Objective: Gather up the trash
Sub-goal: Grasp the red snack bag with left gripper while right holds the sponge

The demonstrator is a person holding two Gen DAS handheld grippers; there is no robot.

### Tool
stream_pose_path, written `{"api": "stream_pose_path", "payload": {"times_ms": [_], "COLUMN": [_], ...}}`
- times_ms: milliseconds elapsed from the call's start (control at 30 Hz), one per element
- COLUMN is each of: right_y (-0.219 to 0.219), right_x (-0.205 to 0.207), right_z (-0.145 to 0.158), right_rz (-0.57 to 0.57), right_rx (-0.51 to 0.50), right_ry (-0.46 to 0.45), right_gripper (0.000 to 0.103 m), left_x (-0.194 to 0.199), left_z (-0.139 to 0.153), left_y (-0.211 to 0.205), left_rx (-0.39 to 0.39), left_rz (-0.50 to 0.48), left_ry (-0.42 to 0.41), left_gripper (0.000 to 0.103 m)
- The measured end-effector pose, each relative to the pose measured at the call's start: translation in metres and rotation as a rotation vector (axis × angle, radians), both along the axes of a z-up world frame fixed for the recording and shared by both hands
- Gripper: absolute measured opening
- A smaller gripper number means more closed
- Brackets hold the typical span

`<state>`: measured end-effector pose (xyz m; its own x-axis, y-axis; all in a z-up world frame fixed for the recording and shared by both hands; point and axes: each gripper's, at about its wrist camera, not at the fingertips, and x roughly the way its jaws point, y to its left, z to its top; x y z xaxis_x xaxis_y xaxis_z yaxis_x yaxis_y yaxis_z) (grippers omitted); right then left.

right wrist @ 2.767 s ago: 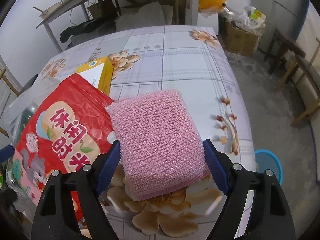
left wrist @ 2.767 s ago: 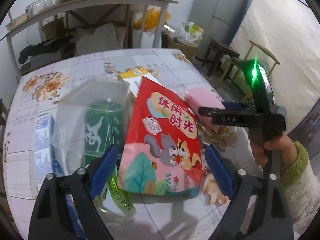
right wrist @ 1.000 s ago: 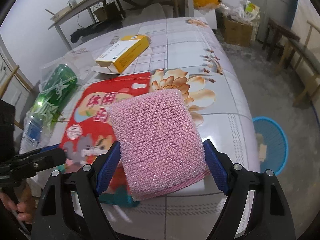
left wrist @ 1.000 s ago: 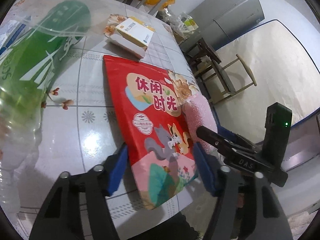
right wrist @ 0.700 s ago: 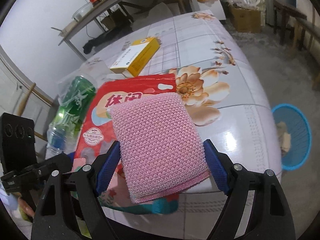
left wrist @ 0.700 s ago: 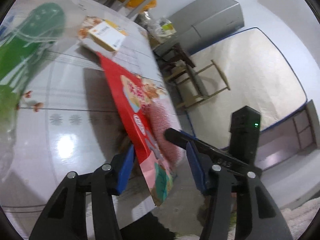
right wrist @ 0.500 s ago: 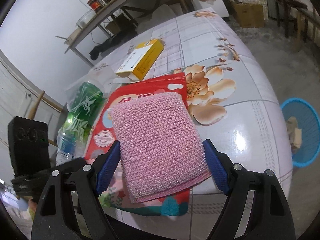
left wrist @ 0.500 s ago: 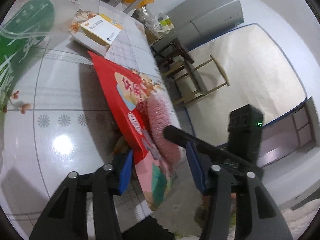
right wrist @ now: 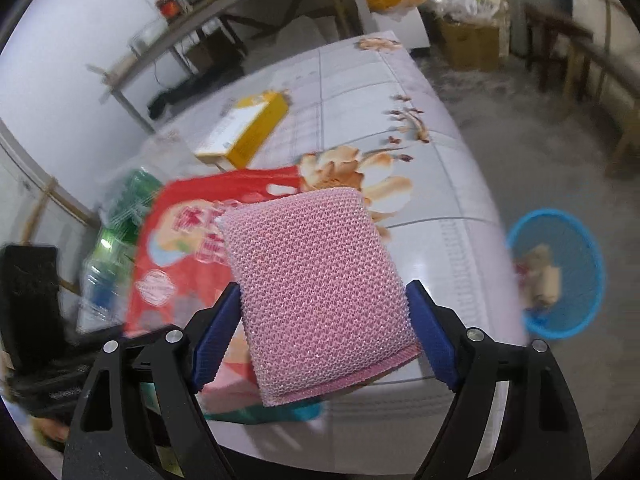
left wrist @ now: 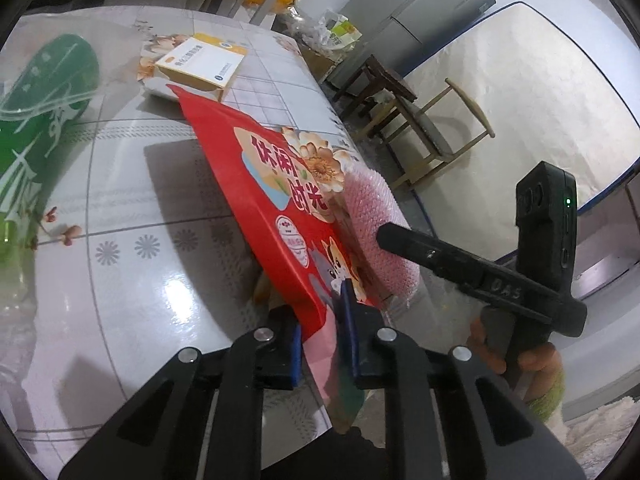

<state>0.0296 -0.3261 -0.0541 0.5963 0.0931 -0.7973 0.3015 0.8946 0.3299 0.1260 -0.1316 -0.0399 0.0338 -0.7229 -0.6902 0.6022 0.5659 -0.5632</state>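
My left gripper (left wrist: 320, 340) is shut on the bottom edge of a red snack bag (left wrist: 264, 188) and holds it tilted up off the table. The bag also shows in the right wrist view (right wrist: 180, 240). My right gripper (right wrist: 324, 344) is shut on a pink mesh sponge (right wrist: 316, 288), held above the table's near edge. In the left wrist view the sponge (left wrist: 372, 216) and the right gripper's body sit just right of the bag. A blue trash basket (right wrist: 560, 272) stands on the floor to the right, with some scraps inside.
On the floral table (left wrist: 132, 208) lie a yellow and white box (left wrist: 200, 64), also in the right wrist view (right wrist: 244, 132), and a green-labelled plastic bottle (left wrist: 36, 120) at the left. A wooden chair (left wrist: 436, 128) and stool stand right of the table.
My left gripper has closed on the red bag's lower edge and lifted it on edge. My right gripper, still holding the sponge, has pulled back and up from the table.
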Motion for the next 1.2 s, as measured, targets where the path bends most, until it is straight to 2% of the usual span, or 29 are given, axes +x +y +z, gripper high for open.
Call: {"api": "stream_pose_path", "payload": {"times_ms": [100, 300, 367, 633, 833, 1033, 1100, 1200], "right_y": [0.008, 0.011, 0.010, 0.000, -0.012, -0.029, -0.038, -0.054], "right_x": [0.001, 0.002, 0.001, -0.010, -0.022, -0.034, -0.041, -0.054], "right_z": [-0.002, -0.005, -0.005, 0.004, 0.018, 0.031, 0.035, 0.038], "right_rz": [0.013, 0.033, 0.033, 0.007, -0.026, -0.084, -0.115, -0.171], "right_rx": [-0.082, -0.114, -0.111, -0.025, 0.051, 0.070, 0.075, 0.085], "right_ry": [0.035, 0.051, 0.050, 0.018, -0.042, -0.103, -0.122, -0.145], "right_gripper": [0.081, 0.082, 0.079, 0.075, 0.075, 0.075, 0.075, 0.075], "left_x": [-0.003, -0.004, -0.004, -0.016, -0.022, -0.026, -0.026, -0.026], "left_z": [-0.001, 0.002, 0.002, 0.018, 0.032, 0.049, 0.052, 0.056], "left_y": [0.002, 0.000, 0.001, 0.011, 0.013, 0.003, -0.003, -0.013], "left_rx": [0.009, 0.005, 0.000, -0.042, -0.074, -0.099, -0.104, -0.110], "left_rz": [0.001, -0.003, -0.007, -0.042, -0.059, -0.094, -0.106, -0.122], "left_ry": [-0.010, -0.026, -0.025, -0.056, -0.087, -0.142, -0.151, -0.149], "left_gripper": [0.015, 0.014, 0.013, 0.011, 0.009, 0.007, 0.002, 0.002]}}
